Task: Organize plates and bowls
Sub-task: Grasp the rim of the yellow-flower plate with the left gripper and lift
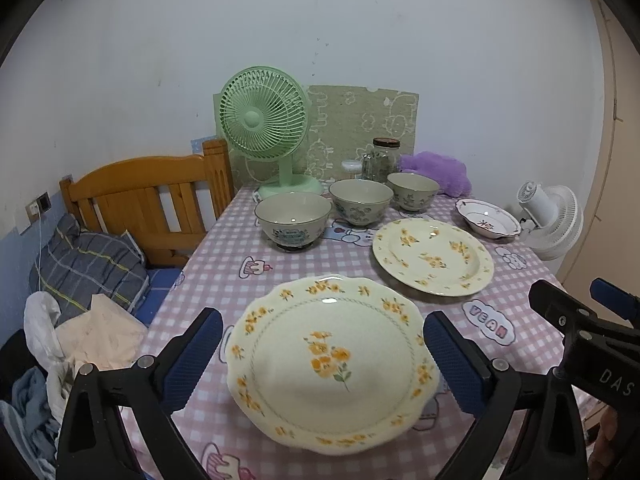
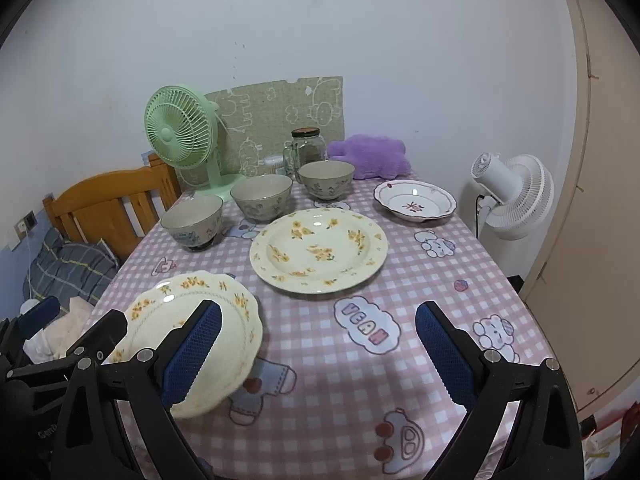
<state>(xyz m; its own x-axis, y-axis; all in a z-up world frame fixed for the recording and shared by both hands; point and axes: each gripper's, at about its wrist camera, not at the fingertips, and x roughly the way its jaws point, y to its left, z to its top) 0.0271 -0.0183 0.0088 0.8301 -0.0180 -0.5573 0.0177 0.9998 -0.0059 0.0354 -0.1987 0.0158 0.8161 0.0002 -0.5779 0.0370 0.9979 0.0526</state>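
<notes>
A scalloped cream plate (image 1: 326, 364) with yellow flowers lies on the pink checked tablecloth (image 1: 224, 276), just ahead of my left gripper (image 1: 324, 360), which is open with a finger on each side of the plate's rim. Beyond it sits a round yellow-flowered plate (image 1: 432, 256), then three grey-green bowls (image 1: 294, 216) (image 1: 362, 200) (image 1: 412, 190) in a row, and a small white dish (image 1: 488, 218) with a red motif. My right gripper (image 2: 318, 360) hangs open over bare cloth, to the right of the scalloped plate (image 2: 236, 340). The left gripper (image 2: 86, 314) shows at that plate's left.
A green fan (image 1: 262, 120), a glass jar (image 1: 380, 160) and a purple plush (image 1: 440, 168) stand along the back of the table. A white fan (image 2: 512, 196) is off the table's right side. A wooden headboard (image 1: 148, 196), pillow and clothes lie left of the table.
</notes>
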